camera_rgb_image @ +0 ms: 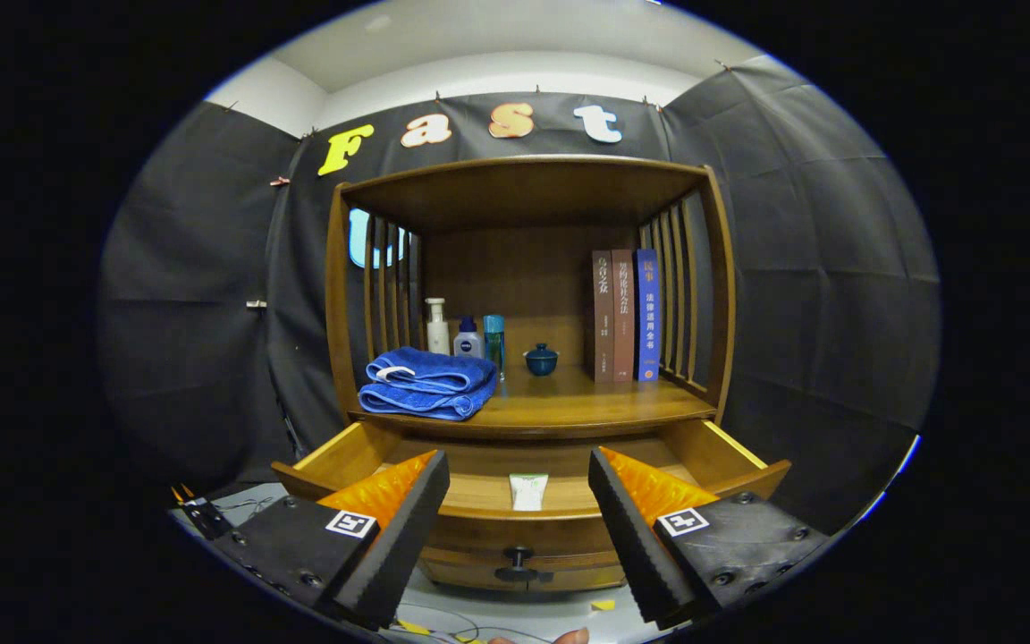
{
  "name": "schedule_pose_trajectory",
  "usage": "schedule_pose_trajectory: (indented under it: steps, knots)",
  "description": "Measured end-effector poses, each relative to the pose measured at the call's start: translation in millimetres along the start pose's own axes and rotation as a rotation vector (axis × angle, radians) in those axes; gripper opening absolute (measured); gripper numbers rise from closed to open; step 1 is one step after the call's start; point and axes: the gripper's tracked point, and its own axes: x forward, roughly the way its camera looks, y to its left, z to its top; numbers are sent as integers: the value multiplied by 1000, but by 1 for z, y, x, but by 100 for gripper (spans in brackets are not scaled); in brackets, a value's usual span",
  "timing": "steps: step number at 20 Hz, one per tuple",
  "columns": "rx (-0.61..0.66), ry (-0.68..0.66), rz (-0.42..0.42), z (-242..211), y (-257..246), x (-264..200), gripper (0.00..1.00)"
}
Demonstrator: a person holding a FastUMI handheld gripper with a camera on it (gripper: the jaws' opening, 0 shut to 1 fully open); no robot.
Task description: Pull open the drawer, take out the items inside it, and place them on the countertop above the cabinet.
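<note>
Beyond the wide, empty jaws, the drawer (pixel 528 487) stands open (a tube (pixel 528 491) inside) below the countertop (pixel 569 402).

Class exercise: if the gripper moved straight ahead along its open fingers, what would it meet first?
Probably the drawer front, with the white tube in the open drawer just beyond it. The gripper is open and holds nothing; depth is uncertain.
</note>
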Motion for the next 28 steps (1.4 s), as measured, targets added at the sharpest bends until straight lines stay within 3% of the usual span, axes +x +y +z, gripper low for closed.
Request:
schedule_pose_trajectory:
  steps: [6,14,22,26,28]
  knots:
    - [12,327,77,2,0,54,99]
    - [-35,767,10,-77,-17,120,99]
    - [-65,1022,-80,-160,-19,165,98]
    - [-130,1062,-121,-177,-28,172,63]
    - [-104,1050,-107,-176,-25,178,46]
